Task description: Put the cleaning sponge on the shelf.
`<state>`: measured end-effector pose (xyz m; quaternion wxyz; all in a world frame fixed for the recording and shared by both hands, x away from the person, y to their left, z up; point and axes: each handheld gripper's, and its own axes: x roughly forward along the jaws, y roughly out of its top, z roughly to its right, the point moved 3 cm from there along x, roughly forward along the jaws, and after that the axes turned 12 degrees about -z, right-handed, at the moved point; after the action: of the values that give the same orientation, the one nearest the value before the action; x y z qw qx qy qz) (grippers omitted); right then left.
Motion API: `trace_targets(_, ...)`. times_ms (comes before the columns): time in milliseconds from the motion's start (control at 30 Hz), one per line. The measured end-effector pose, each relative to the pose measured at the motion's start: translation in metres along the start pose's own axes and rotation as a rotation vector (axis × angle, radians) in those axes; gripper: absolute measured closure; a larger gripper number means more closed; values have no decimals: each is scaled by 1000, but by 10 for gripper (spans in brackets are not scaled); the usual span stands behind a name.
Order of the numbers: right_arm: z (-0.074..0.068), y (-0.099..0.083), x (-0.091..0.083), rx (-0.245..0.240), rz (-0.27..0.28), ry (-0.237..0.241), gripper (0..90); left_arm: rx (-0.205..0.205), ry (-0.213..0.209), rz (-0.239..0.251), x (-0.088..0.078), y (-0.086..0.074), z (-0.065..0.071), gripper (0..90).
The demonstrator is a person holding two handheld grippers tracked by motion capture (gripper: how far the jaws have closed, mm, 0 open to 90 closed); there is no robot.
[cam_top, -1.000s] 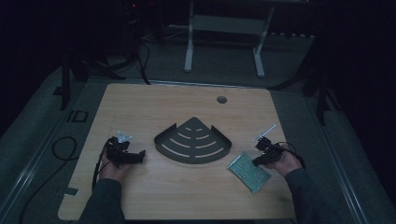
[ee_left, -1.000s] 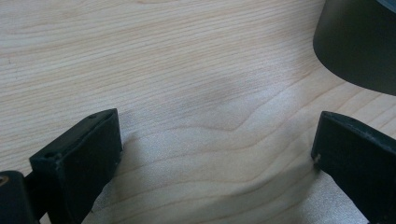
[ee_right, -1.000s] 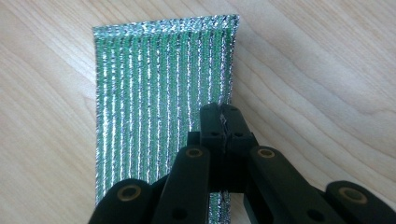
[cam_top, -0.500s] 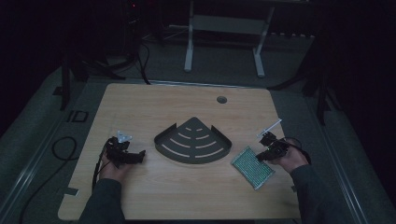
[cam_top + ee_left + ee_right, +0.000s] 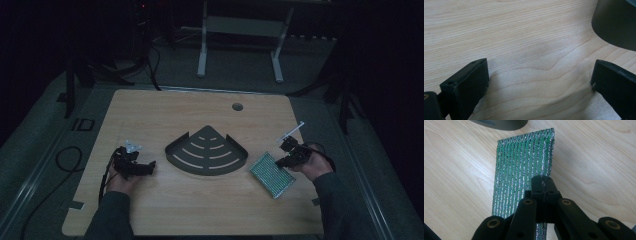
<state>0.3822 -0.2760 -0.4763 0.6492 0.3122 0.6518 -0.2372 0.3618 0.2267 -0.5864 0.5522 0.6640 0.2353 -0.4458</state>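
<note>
**Right tongs pinch the green pad at the bench's right edge**

The right tongs have their jaws closed together on the near edge of the green pad, a ribbed sheet with silver threads. In the high view the pad sits near the right edge of the bench, just right of the dark fan-shaped tray, one end held up by the right tongs and the rest slanting down toward the front edge. The left tongs rest near the left edge of the bench, well apart from the pad. In the left gripper view the left tongs stand wide with bare wood between them, and the tray's wall shows at the upper right.
</note>
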Motion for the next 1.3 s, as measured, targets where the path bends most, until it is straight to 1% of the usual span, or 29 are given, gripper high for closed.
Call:
trace_targets(367, 2, 3, -13, 1, 23, 1, 895, 0, 0, 0, 0, 0, 0, 20)
trace_targets(400, 3, 3, -15, 4, 32, 3, 895, 0, 0, 0, 0, 0, 0, 20)
trace_targets(467, 3, 3, -15, 4, 32, 3, 895, 0, 0, 0, 0, 0, 0, 20)
trace_targets(600, 5, 5, -25, 9, 56, 4, 895, -1, 0, 1, 0, 0, 0, 20)
trace_targets(767, 6, 7, -29, 10, 59, 1, 895, 0, 1, 0, 0, 0, 0, 20)
trace_targets(1000, 7, 13, -35, 3, 66, -3, 895, 0, 1, 0, 0, 0, 0, 20)
trace_targets(1300, 5, 25, -43, -10, 99, 6, 895, 2, 1, -2, 0, 0, 0, 20)
